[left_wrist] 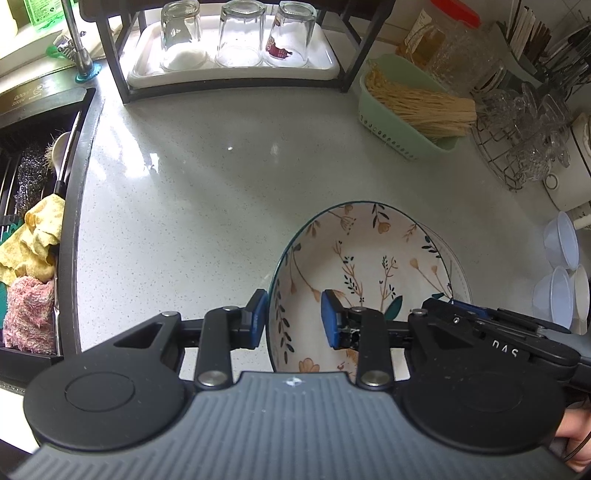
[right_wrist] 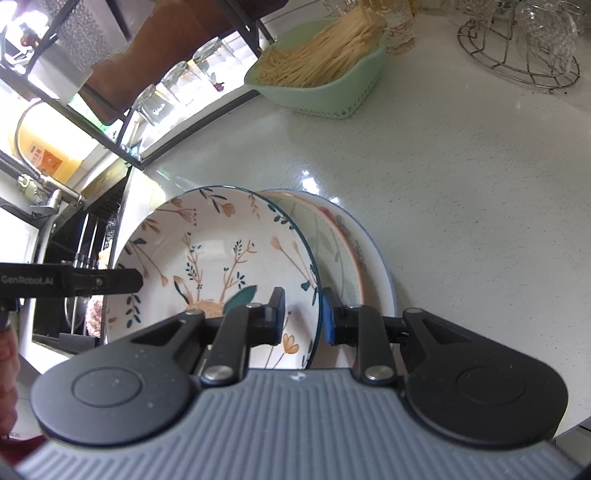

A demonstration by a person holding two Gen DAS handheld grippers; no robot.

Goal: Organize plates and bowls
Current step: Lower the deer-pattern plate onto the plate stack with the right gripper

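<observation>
Speckled pale counter beside the sink; I have both the left gripper and right gripper straddling the floral bowl's rim, jaws seemingly not fully clamped

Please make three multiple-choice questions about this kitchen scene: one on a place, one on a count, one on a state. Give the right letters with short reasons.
1. Where are the dry noodles?
A. in the green basket
B. in the sink
C. on the bowl

2. How many glasses stand on the white tray?
A. one
B. three
C. five

3. How do the left gripper's pads stand at the floral bowl?
A. both inside
B. both away
C. either side of its rim

A: noodles fill the basket.
B: three upturned glasses.
C: the rim runs between the pads.
</observation>
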